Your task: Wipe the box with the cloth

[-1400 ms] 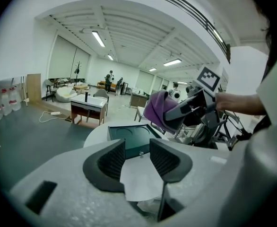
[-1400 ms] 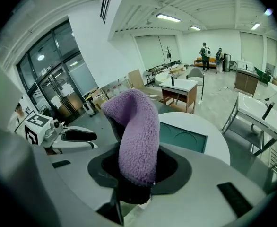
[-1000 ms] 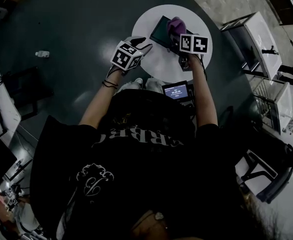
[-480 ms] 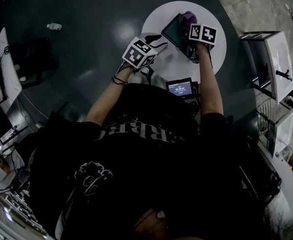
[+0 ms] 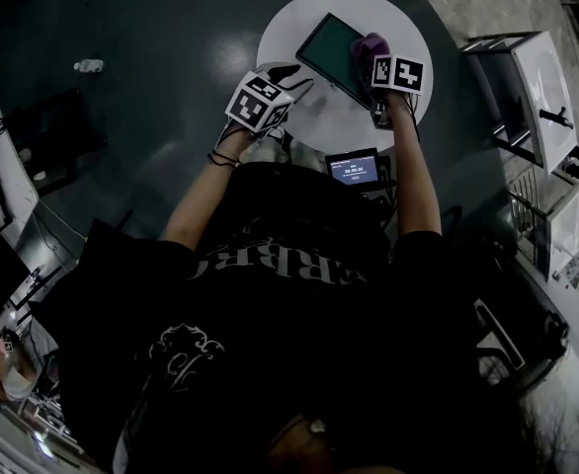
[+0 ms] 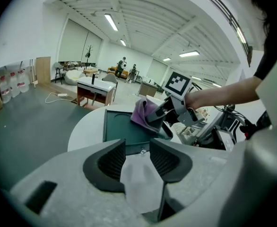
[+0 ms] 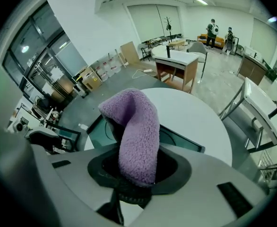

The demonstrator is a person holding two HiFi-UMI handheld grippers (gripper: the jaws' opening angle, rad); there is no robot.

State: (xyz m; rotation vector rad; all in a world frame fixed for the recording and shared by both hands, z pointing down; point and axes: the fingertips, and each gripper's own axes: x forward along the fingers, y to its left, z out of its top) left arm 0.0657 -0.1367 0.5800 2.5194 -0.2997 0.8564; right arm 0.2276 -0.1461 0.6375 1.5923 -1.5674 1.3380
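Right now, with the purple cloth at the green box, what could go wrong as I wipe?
The left gripper is open and not gripping the green box, so nothing steadies it; a wiping push could slide it across the round white table. The right gripper pinches only one end of the purple cloth, so it might drag loose, or the jaws could scrape the box.

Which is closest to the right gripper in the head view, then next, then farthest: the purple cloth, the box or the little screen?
1. Purple cloth: clamped by the right gripper.
2. Box: just left, under the cloth.
3. Little screen: farthest, near the person's body.
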